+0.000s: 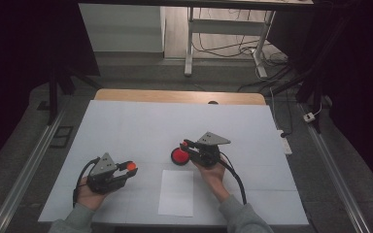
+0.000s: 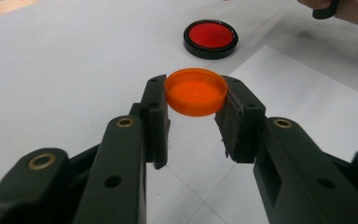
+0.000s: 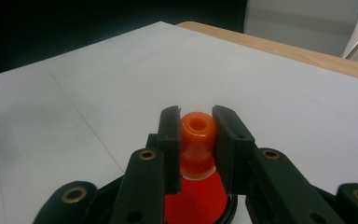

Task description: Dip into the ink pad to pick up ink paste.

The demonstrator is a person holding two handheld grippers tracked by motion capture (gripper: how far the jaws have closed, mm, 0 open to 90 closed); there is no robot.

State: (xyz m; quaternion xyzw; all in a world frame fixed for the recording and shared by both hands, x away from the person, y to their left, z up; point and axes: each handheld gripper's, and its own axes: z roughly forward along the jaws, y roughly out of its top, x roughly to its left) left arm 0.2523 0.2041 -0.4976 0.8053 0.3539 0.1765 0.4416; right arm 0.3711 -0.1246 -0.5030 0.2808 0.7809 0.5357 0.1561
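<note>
My left gripper [image 2: 193, 100] is shut on a shallow orange cap [image 2: 196, 91], pinched by its rim between the pads with its hollow side up. In the high view the cap [image 1: 131, 166] hangs just above the white table cover, at the left gripper [image 1: 127, 170]. My right gripper [image 3: 196, 126] is shut on a small orange knob [image 3: 196, 135] that has a hole in its top and a flared foot. Beneath it lies a round red disc with a black rim [image 3: 196, 203]. The disc [image 1: 178, 156] sits mid-table, by the right gripper [image 1: 186, 144]. From the left gripper view, the disc [image 2: 210, 37] lies ahead.
A white paper sheet [image 1: 176, 192] lies near the front edge, between the hands. The white cover [image 1: 141, 126] spreads over a wooden table [image 1: 175, 95]. Behind the table stand desk legs and cables [image 1: 233, 48]. The right hand [image 2: 349, 7] is at the top right of the left gripper view.
</note>
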